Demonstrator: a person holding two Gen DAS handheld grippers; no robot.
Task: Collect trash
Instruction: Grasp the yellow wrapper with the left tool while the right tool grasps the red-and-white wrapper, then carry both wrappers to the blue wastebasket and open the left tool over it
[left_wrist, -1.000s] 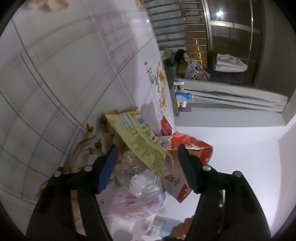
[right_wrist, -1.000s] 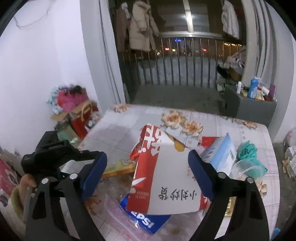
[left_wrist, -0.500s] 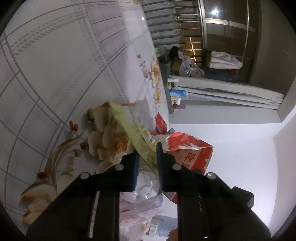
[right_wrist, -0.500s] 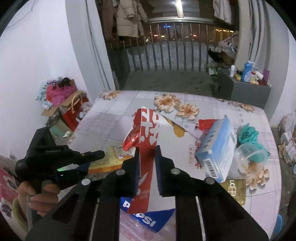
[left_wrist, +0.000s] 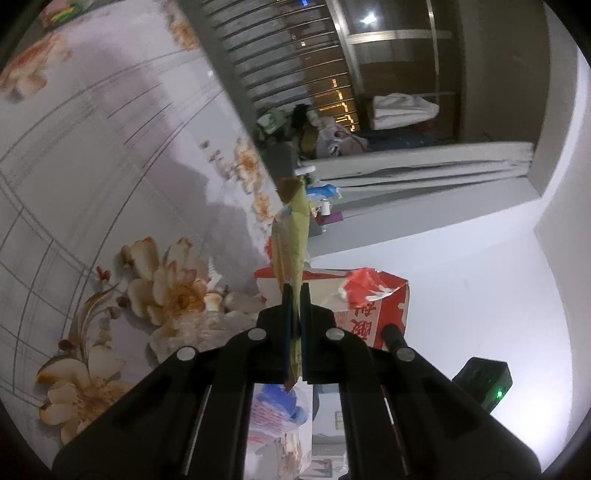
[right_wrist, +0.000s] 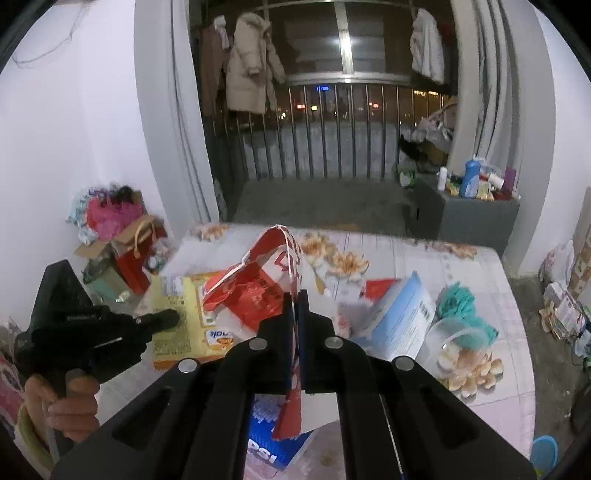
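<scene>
The left gripper (left_wrist: 294, 295) is clamped tight on a flat yellow snack packet (left_wrist: 293, 236), seen edge-on in its own camera as a thin yellow-green strip with a brown torn tip; from the right wrist view the same packet (right_wrist: 184, 317) shows its broad printed face, yellow with an orange lower band and small text too blurred to read. It hangs clear above the near left part of the flower-patterned tabletop (right_wrist: 424, 258).

The right gripper (right_wrist: 295, 299) is pressed shut on a red-and-white paper carton (right_wrist: 273, 273), torn open and crumpled, with large Chinese characters on its side; its lower end runs between the fingers and out of sight behind the gripper body. In the left wrist view the carton (left_wrist: 373, 314) sits just beyond the left fingertips, partly covered by them.

Under the carton a blue Pepsi box (right_wrist: 273, 446) lies at the near edge, its lettering cut off. A pale blue box (right_wrist: 402, 317), a clear plastic cup (right_wrist: 458, 343) and a teal crumpled wrapper (right_wrist: 461, 306) lie toward the right edge. A hand (right_wrist: 70, 406) grips the left tool's handle at the lower left, partly cropped.
</scene>
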